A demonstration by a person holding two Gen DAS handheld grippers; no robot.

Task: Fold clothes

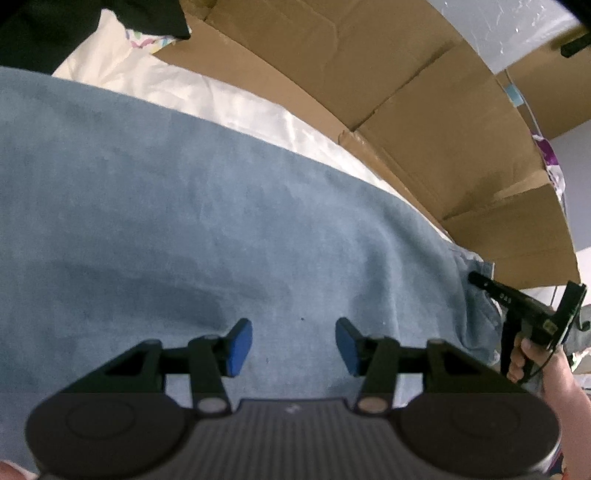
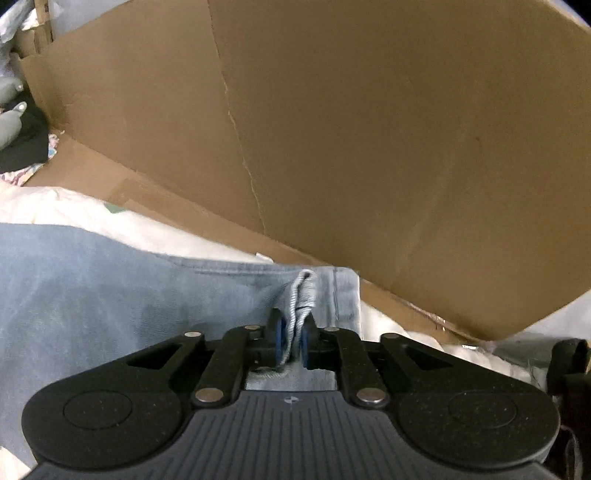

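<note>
My right gripper (image 2: 291,341) clamps its fingers on the jeans' hem (image 2: 303,291) beside the cardboard box (image 2: 369,129); my left gripper (image 1: 293,345) hovers over the jeans (image 1: 184,203), fingers apart.

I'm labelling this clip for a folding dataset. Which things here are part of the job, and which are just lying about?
Part of the job:
- blue denim garment
- right tool, shut on its hem
- left tool, open above it

Lying about:
- cardboard box
- white sheet
- black cloth
</note>
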